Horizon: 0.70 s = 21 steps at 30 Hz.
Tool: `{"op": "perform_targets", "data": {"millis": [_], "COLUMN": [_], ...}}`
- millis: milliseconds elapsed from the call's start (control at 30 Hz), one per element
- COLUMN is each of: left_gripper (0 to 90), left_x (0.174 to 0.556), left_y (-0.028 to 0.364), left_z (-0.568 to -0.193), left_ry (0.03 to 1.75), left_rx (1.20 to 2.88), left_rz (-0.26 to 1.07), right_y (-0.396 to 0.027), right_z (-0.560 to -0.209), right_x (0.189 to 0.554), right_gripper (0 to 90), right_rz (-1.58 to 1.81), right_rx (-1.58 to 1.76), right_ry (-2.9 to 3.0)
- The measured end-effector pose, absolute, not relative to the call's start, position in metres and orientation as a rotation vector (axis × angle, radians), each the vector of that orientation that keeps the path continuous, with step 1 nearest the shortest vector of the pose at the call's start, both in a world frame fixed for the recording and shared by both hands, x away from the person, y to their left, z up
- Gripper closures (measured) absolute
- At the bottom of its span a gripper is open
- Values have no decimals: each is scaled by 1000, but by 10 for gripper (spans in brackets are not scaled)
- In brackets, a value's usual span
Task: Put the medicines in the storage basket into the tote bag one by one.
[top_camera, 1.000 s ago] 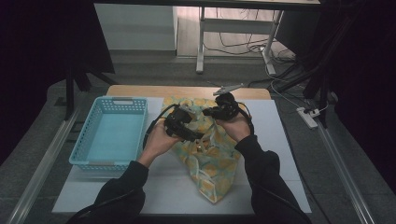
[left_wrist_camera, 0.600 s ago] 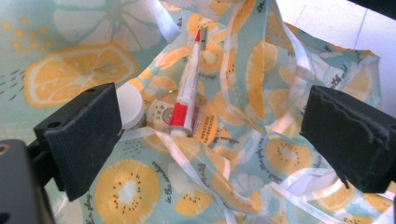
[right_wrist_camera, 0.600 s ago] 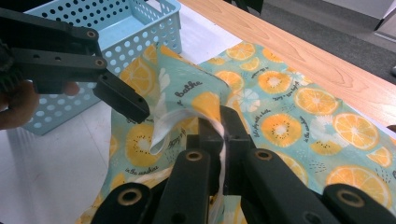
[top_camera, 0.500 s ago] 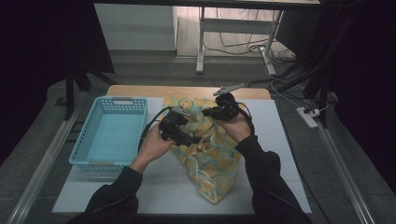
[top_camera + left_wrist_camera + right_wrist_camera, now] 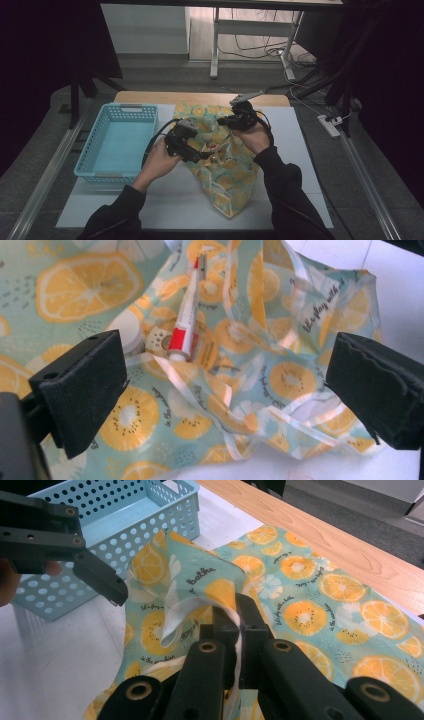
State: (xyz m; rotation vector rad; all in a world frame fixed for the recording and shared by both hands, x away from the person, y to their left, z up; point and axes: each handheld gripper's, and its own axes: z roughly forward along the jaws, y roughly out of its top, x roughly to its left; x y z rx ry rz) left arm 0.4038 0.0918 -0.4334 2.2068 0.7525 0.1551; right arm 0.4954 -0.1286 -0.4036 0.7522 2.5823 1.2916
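Lemon-print bag (image 5: 300,605) pinched in right gripper (image 5: 235,612); left gripper (image 5: 225,390) wide apart above perhaps a pen (image 5: 187,315).

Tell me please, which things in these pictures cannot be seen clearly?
- Pen: in the left gripper view its upper end lies under the bag's film; its print is too blurred to read.
- Bag: in the high view the person's hands and both tongs cover its opening.
- Right tongs: in the right gripper view the pinched bag edge hides the pads' faces.
- Basket: cut off by that view's top edge.
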Motion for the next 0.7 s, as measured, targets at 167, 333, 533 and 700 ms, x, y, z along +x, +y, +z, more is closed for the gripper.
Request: {"op": "perform_targets", "data": {"millis": [167,333,533,700], "left_gripper": [32,13,0,0], "left_x": [398,392,382,376], "left_y": [93,93,90,89], "left_z": [-436,-442,-449,-456], "left_ry": [739,720,727,740], "left_rx": [2197,2204,2217,2213], "left_rz": [132,135,154,156], "right_y": [-131,-133,-135,-136], "right_z": [-405,-406,-406,-406], "right_x": [494,492,489,487], "right_gripper": [900,900,900,900], "right_rz": [1303,1311,1323,1332], "right_rx": [754,748,746,745], "right_ry": [2581,2580,2581,2581]}}
